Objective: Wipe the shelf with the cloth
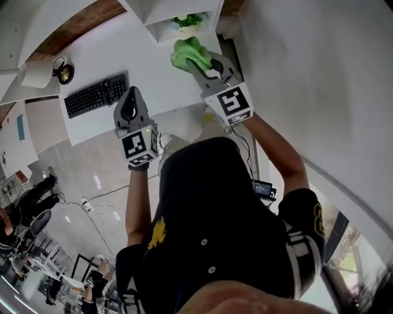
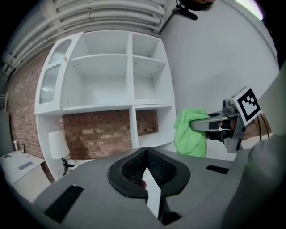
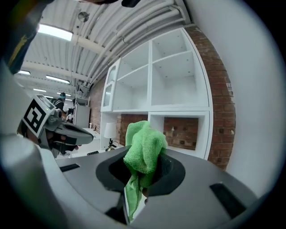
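Note:
My right gripper is shut on a bright green cloth, held up in front of the white shelf unit. In the right gripper view the cloth bunches out of the closed jaws, with the shelf unit and its empty compartments behind. My left gripper is lower and to the left, over the desk, jaws together and holding nothing. The left gripper view shows its pads meeting at the tip, the shelf unit ahead, and the right gripper with the cloth at the right.
A white desk below the shelf carries a black keyboard and a small lamp. A green plant sits in a lower shelf compartment. A plain white wall bounds the right side; brick shows behind the shelf.

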A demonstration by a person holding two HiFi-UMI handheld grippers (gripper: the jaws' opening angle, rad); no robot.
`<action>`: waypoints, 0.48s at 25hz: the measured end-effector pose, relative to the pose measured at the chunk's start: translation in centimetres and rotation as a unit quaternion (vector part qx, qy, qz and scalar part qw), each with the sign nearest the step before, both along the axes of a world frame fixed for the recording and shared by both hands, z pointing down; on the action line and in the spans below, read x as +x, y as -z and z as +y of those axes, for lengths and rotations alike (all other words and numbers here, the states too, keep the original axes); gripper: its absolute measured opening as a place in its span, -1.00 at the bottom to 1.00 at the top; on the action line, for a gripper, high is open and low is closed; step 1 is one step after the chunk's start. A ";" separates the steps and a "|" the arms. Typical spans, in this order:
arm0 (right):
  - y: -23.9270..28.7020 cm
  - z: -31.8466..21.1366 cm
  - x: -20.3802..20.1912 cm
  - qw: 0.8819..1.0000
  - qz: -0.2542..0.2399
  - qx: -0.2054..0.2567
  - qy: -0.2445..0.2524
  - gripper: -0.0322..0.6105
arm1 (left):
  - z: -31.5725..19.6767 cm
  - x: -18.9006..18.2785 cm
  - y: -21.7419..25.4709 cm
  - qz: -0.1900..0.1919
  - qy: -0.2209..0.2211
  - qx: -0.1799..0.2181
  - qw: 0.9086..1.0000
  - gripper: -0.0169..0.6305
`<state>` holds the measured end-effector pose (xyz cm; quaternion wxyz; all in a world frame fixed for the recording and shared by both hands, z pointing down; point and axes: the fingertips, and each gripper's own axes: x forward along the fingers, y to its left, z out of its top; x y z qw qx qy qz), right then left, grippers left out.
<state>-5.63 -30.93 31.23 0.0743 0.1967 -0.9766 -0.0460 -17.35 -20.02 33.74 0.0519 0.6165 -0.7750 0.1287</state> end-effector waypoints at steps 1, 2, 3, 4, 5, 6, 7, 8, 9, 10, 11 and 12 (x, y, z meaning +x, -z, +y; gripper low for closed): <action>0.4 1.0 0.2 1.000 -0.002 0.009 -0.007 -0.76 | 0.3 0.4 0.2 0.003 -0.017 0.011 1.000 -0.90; 0.5 2.3 0.5 1.000 -0.002 0.013 -0.016 -0.76 | 0.9 0.9 0.1 0.011 -0.037 0.020 0.999 -0.90; 0.4 3.8 0.6 1.000 0.002 0.013 -0.025 -0.75 | 1.8 1.3 0.0 0.019 -0.057 0.026 0.998 -0.90; 0.5 5.4 0.4 0.999 0.006 0.014 -0.034 -0.75 | 2.9 1.3 0.0 0.024 -0.077 0.030 0.996 -0.90; 0.8 6.8 0.0 0.999 0.009 0.017 -0.041 -0.75 | 4.0 1.2 0.2 0.023 -0.094 0.034 0.995 -0.90; 1.4 8.3 -0.4 0.999 0.008 0.020 -0.048 -0.75 | 5.3 0.9 0.5 0.019 -0.109 0.039 0.993 -0.90; 1.9 9.9 -0.7 0.998 0.006 0.022 -0.055 -0.75 | 6.7 0.6 0.9 0.014 -0.121 0.043 0.992 -0.90; 2.2 11.6 -1.0 0.998 0.004 0.021 -0.066 -0.75 | 8.2 0.3 1.1 0.010 -0.133 0.044 0.990 -0.90; 2.3 13.5 -1.4 0.997 0.003 0.017 -0.078 -0.75 | 9.8 -0.2 1.1 0.010 -0.144 0.044 0.988 -0.90; 2.2 15.4 -1.9 0.996 0.004 0.015 -0.089 -0.75 | 11.5 -0.6 0.9 0.014 -0.154 0.044 0.987 -0.90; 2.2 17.5 -2.5 0.995 0.006 0.014 -0.096 -0.75 | 13.1 -1.1 0.7 0.021 -0.160 0.043 0.986 -0.90; 2.1 19.5 -3.3 0.995 0.009 0.017 -0.098 -0.75 | 14.7 -1.5 0.5 0.030 -0.165 0.044 0.985 -0.90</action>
